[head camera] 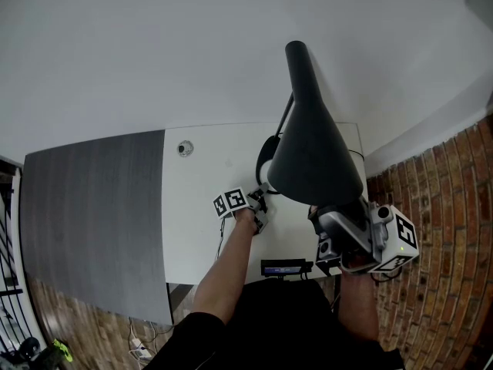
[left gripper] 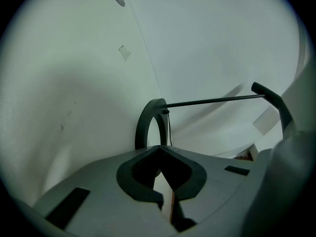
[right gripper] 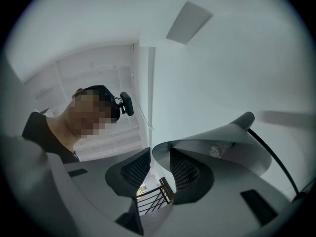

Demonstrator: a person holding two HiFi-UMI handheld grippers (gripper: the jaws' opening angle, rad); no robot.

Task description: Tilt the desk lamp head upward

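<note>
— Over at the right gripper: clamped on the thin rim of the lamp head, a smooth dark cone over the desk's right end, mesh-textured pads either side.

— And at the left gripper: tips together, nothing between, low near the dark ring base on the matte white desk.

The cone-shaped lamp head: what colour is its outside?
Dark grey, matte. The cone-shaped lamp head shows this best in the head view.

Home or office room: white desk, plain wall, brickwork.
</note>
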